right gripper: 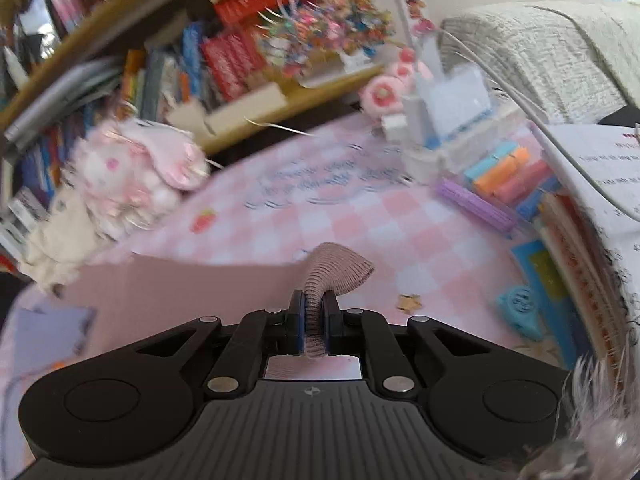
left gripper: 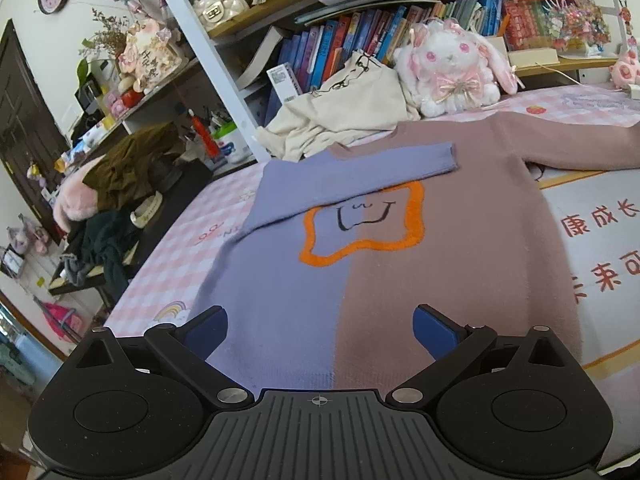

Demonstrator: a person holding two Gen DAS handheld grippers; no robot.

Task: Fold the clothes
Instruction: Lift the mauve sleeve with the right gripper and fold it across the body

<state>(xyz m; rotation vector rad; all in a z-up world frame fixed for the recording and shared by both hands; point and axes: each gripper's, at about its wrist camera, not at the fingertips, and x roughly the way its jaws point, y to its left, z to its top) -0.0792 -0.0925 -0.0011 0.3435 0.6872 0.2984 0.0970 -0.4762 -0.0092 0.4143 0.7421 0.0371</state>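
Now 1 sweater [left gripper: 420, 240], 1 cuff [right gripper: 340, 270] pinched, right gripper [right gripper: 313, 320].

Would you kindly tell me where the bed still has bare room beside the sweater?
Free: the pink checked sheet left of the sweater, and the patch past the pink cuff. Crowded: the cream garment and plush rabbit behind, the stationery rightward.

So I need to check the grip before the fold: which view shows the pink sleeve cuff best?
The right wrist view: the ribbed pink cuff fills the centre, pinched in the shut right claw. The left wrist view shows the spread sweater with its pink sleeve running off the right edge, so that cuff is out of frame.
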